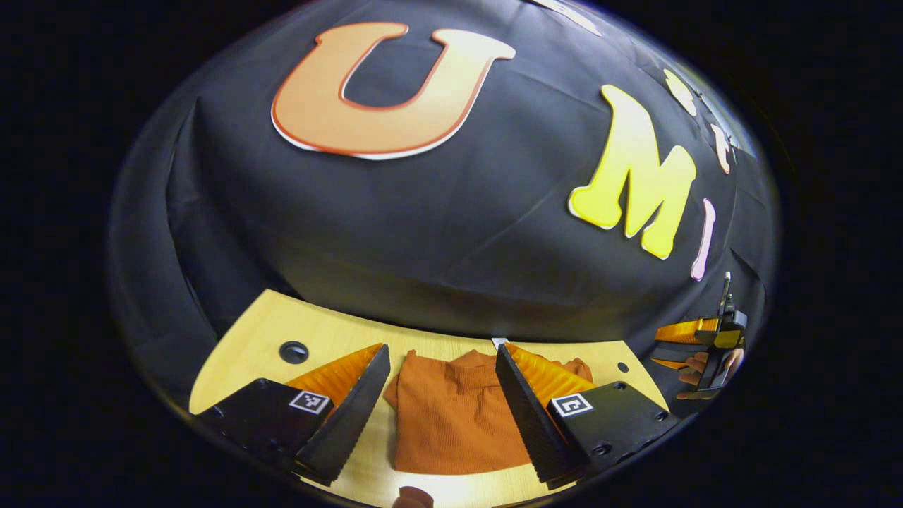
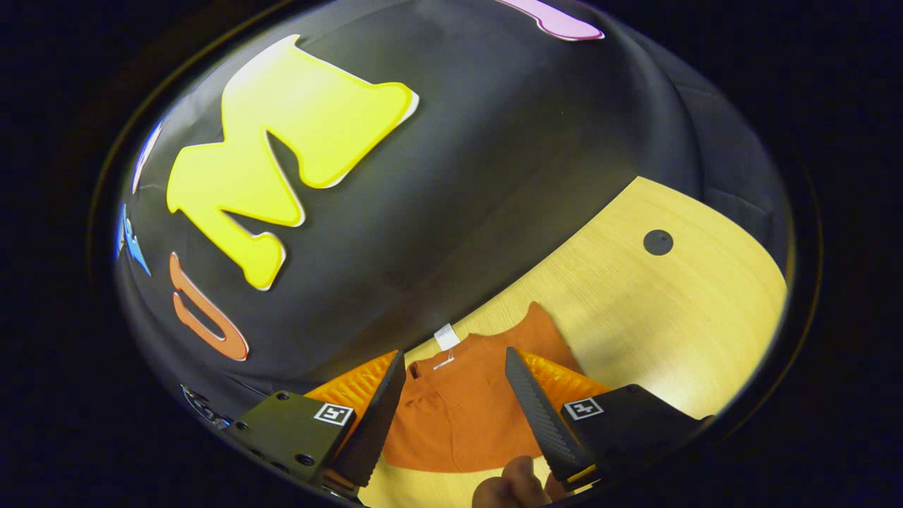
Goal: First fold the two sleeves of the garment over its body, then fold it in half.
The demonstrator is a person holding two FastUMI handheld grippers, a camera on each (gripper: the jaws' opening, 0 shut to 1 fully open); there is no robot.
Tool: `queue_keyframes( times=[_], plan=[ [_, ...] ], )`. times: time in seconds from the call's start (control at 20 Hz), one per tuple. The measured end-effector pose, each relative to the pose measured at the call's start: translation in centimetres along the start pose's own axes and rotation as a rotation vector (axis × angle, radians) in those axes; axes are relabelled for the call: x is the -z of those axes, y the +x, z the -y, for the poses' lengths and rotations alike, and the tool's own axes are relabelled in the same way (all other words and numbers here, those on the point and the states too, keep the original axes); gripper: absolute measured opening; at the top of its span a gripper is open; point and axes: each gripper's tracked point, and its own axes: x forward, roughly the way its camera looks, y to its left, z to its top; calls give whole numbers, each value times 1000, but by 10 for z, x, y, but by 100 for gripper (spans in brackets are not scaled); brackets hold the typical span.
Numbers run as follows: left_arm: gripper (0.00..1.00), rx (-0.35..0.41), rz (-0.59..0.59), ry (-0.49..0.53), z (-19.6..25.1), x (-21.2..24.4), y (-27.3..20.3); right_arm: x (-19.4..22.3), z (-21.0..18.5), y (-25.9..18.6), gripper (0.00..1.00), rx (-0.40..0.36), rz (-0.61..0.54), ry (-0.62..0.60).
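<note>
Orange garment (image 1: 451,416) between wide-open hand-held gripper (image 1: 441,402) fingers (untouched)

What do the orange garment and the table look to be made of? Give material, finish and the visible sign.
Garment: looks like a soft knit fabric, matte; fine ribbing lines run down it and its edges lie limp. Table: seems wood or wood-look laminate, smooth, slightly glossy; pale grain lines and a soft light glare show. Which one, the look leaves open.

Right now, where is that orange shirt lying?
The orange shirt lies flat on the wooden table, near the black cloth wall, seen between the fingers of each tool in both gripper views.
</note>
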Motion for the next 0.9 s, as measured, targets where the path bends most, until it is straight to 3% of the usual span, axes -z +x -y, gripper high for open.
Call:
queue_keyframes(
  times=[0.15,0.4,0.45,0.5,0.65,0.9],
  plan=[
    [98,-69,62,65,9,-14,-55,0,-13,-41,93,-49,-2,-64],
    [97,-158,144,75,33,-22,-135,4,-23,-110,92,-118,6,-201],
    [97,-180,151,73,38,-21,-148,4,-23,-122,85,-125,14,-221],
    [97,-195,163,67,42,-21,-160,7,-22,-133,92,-136,14,-239],
    [97,-233,198,69,61,-21,-198,7,-18,-169,92,-152,33,-291],
    [97,-313,243,156,80,-20,-236,-5,-10,-214,92,-135,148,-475]
  ],
)
